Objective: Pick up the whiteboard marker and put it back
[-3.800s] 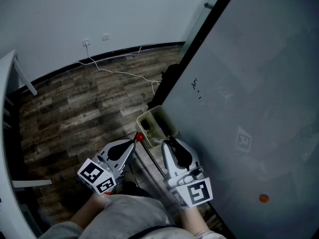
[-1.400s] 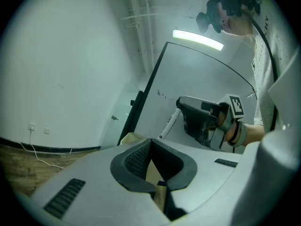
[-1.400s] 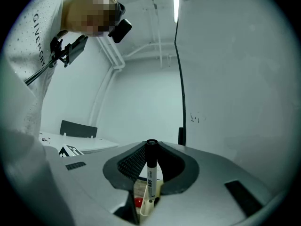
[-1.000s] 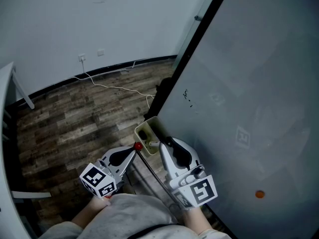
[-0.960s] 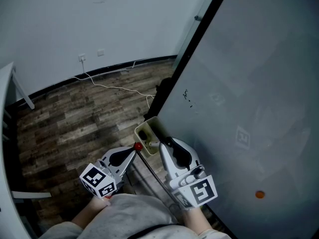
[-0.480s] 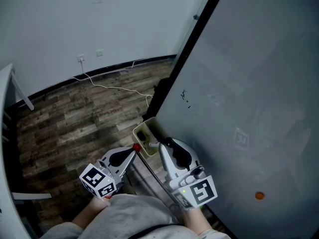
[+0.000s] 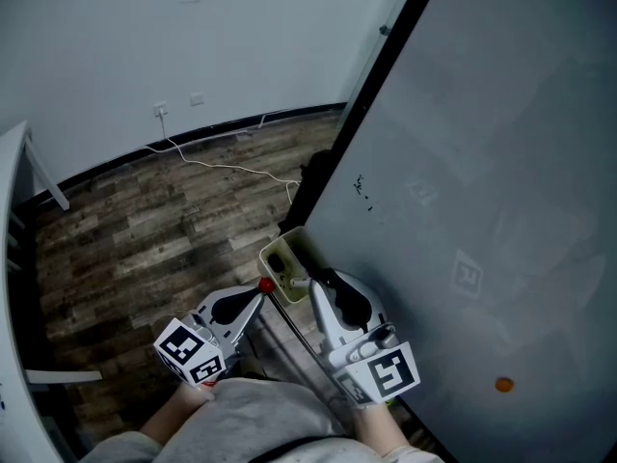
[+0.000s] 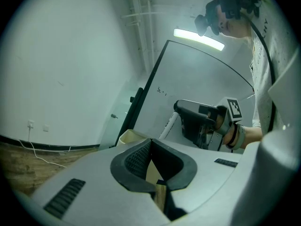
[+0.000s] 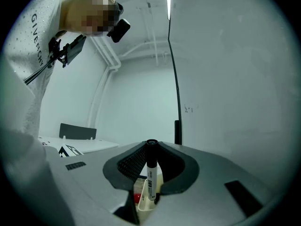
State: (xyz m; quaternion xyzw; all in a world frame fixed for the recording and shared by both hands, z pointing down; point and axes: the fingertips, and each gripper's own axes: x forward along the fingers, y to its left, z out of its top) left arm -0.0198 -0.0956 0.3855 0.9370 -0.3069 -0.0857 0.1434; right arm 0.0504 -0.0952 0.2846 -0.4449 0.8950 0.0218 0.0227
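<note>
With marker (image 9: pixel 151 177) clamped in right gripper (image 9: pixel 151 146) and left gripper (image 8: pixel 150 144) closed empty, lower straight into tray (image 7: pixel 274 250), then release.

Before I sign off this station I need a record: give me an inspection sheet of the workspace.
Surface: whiteboard, few small marks, one orange dot.
Job's things: whiteboard marker, one end at the cream holder on the board's edge.
Clutter: small red thing beside the holder, unclear what.
Grippers: right gripper shut on the marker; left gripper shut, empty.
Cables: white cable on wooden floor, from a wall socket.
Surroundings: pale wall, white table at left.
</note>
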